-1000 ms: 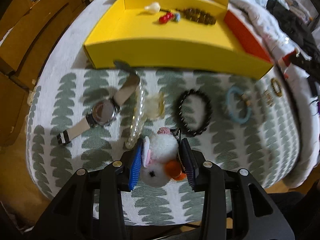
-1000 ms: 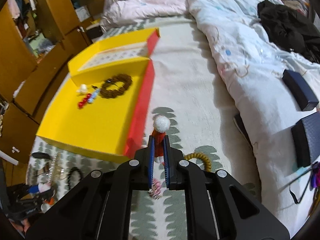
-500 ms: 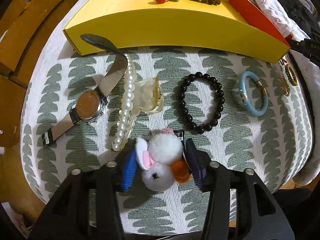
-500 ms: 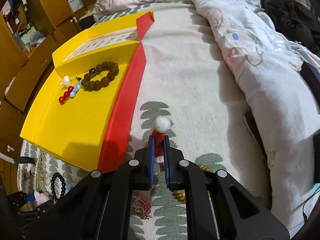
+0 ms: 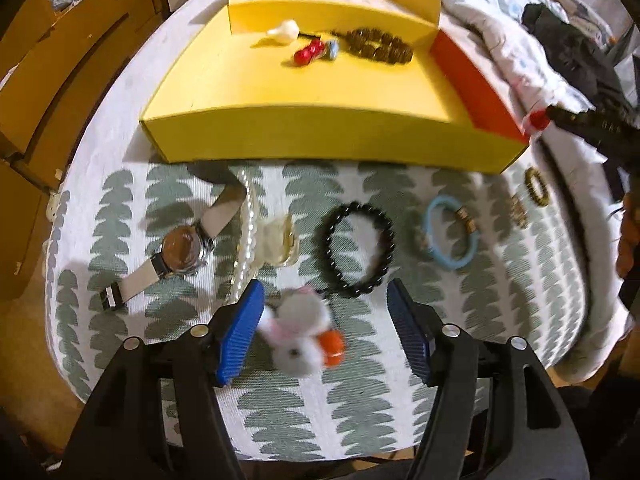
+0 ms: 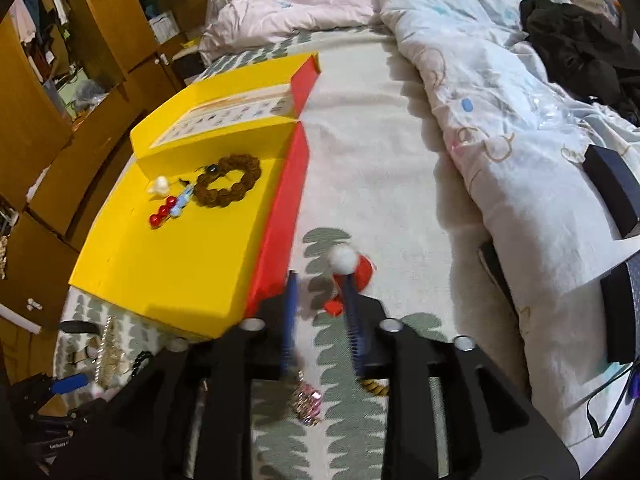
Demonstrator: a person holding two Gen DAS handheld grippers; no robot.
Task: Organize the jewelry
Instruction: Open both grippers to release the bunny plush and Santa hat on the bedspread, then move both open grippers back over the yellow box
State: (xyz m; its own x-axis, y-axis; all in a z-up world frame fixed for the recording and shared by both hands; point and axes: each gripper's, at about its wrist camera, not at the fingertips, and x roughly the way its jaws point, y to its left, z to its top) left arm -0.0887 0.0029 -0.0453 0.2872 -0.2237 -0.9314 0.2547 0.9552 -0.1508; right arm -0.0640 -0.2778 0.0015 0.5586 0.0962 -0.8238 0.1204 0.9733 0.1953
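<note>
Yellow cardboard dominates both views: the open box (image 5: 304, 96) sits on the bed's leaf-patterned cover (image 5: 360, 392), with its red side wall (image 6: 286, 208) facing the right tool. Inside it lie a brown bead bracelet (image 5: 378, 45), a red bead clip (image 5: 309, 52) and a small white shell piece (image 5: 285, 32).

On the cover in front of the box are a watch (image 5: 180, 254), a pearl strand (image 5: 247, 236), a black bead bracelet (image 5: 359, 249) and a blue bangle (image 5: 451, 238).

The left tool (image 5: 326, 330) is spread wide. The plush rabbit clip (image 5: 301, 338) lies between its blue pads, close to the left pad and clear of the right one, so it looks released; blur hides whether the left pad touches it. From this tool the box lies straight ahead, beyond the row of jewelry.

The right tool (image 6: 322, 316) is also parted. The red hair clip with a white pompom (image 6: 348, 268) rests at the tip of its right finger, not clamped. Its long axis runs roughly along the fingers. The box is just to this tool's left, so the right tool seems the nearer one for a drop into the box.
</note>
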